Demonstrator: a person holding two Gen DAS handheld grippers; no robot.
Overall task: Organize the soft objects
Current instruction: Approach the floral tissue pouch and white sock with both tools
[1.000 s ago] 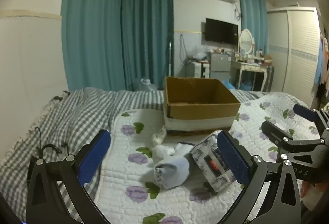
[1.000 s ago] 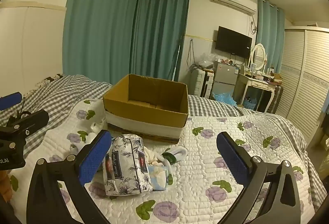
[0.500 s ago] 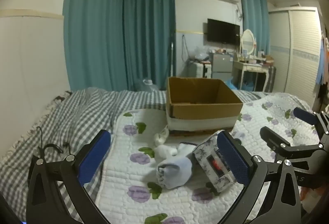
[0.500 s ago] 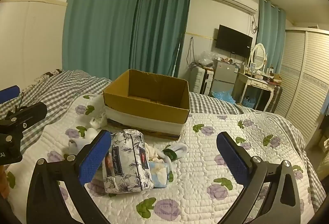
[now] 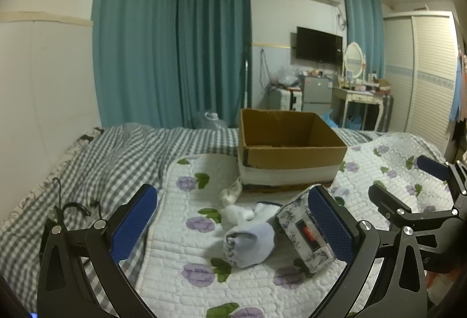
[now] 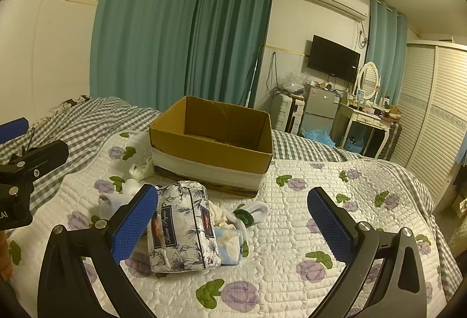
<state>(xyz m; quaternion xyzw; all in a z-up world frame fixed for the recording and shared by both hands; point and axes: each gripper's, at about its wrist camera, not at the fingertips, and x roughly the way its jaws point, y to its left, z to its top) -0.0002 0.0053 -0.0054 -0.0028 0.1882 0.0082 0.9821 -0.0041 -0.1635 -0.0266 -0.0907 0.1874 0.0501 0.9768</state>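
Note:
An open cardboard box [image 5: 289, 148] [image 6: 213, 142] stands on the quilted bed. In front of it lie a floral tissue pack [image 6: 182, 226] [image 5: 303, 233], a rolled pale blue sock [image 5: 248, 243], white socks [image 5: 238, 211] [image 6: 116, 199], a white sock with a green band [image 6: 251, 213] and a small blue tissue packet [image 6: 229, 245]. My left gripper [image 5: 230, 227] is open and empty above the blue sock. My right gripper [image 6: 232, 226] is open and empty, hovering beside the tissue pack. Each gripper shows in the other's view, the right one [image 5: 408, 192] and the left one [image 6: 17, 142].
A crumpled white bag [image 6: 138, 169] lies by the box's left corner. A grey checked blanket [image 5: 87, 172] with a black cable [image 5: 73, 208] covers the left side of the bed. A dressing table [image 6: 364, 119], fridge and wardrobe stand beyond the bed.
Both grippers have eased back and slightly up from the pile; the objects sit a little farther away in view. Both remain open and nothing was picked up.

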